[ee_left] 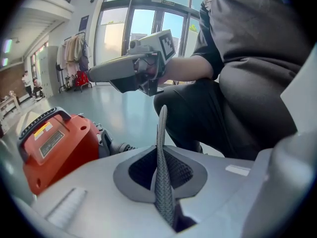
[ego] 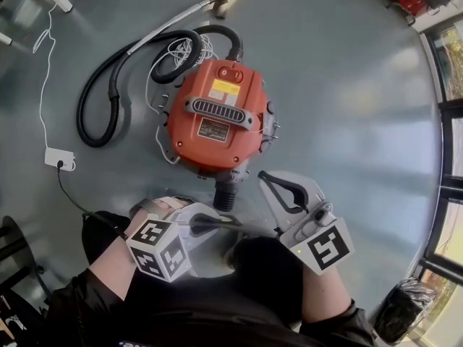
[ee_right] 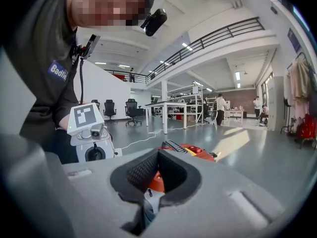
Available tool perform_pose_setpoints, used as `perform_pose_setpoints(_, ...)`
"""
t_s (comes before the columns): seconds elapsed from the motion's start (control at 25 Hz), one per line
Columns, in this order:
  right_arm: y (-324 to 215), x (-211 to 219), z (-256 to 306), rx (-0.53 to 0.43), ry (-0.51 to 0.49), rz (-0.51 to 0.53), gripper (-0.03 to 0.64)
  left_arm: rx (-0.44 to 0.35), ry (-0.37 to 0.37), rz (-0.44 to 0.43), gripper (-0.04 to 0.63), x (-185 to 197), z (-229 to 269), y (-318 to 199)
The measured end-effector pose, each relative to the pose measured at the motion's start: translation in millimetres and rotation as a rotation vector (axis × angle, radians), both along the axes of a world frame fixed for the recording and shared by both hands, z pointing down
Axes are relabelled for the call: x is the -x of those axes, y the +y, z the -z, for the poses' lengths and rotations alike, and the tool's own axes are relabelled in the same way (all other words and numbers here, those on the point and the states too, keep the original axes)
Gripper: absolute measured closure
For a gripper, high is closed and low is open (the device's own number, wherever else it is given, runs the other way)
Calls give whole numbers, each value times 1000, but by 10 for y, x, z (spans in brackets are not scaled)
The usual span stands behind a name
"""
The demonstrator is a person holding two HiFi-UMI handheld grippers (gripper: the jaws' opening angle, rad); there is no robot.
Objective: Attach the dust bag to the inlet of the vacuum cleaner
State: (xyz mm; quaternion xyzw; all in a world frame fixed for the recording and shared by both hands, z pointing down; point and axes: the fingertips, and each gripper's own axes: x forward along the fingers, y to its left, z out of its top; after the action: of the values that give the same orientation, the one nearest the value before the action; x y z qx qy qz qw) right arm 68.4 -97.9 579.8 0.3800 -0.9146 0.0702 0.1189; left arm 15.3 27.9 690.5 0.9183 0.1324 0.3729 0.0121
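The red vacuum cleaner (ego: 217, 110) sits on the grey floor, its dark ribbed inlet (ego: 226, 192) pointing toward me. My left gripper (ego: 221, 224) hovers just below the inlet, aimed right. It is shut on a thin grey mesh strip (ee_left: 161, 128), the edge of the dust bag, which stands up between its pads. The rest of the bag is hard to make out. My right gripper (ego: 266, 178) is right of the inlet, aimed at the vacuum (ee_right: 190, 150), shut with nothing clearly between its jaws. The vacuum (ee_left: 54, 148) lies left of the left gripper (ee_left: 159, 157).
A black hose (ego: 108, 100) curls left of the vacuum, with a white cord (ego: 47, 71) running to a socket block (ego: 59, 159). My knees fill the bottom of the head view. A dark bag (ego: 401, 309) stands at the lower right by the windows. Desks and chairs (ee_right: 131, 110) are far off.
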Motion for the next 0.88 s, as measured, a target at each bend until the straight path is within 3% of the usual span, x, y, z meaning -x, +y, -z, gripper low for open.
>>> perform_pose_setpoints(0.24, -21, -3, -139, -7, 16, -3, 623, -61, -10, 30, 555, -70, -135, -139)
perform_pose_setpoints(0.8, -349, -27, -416, -43, 129, 74, 623, -51, -10, 180, 540, -106, -259, -291)
perform_pose_setpoints(0.84, -404, -35, -461, -33, 142, 80, 615, -51, -11, 188, 537, -106, -268, -304)
perform_pose_setpoints(0.88, -470, -47, -500, -27, 158, 82, 537, -50, -11, 195, 535, -109, -274, -316)
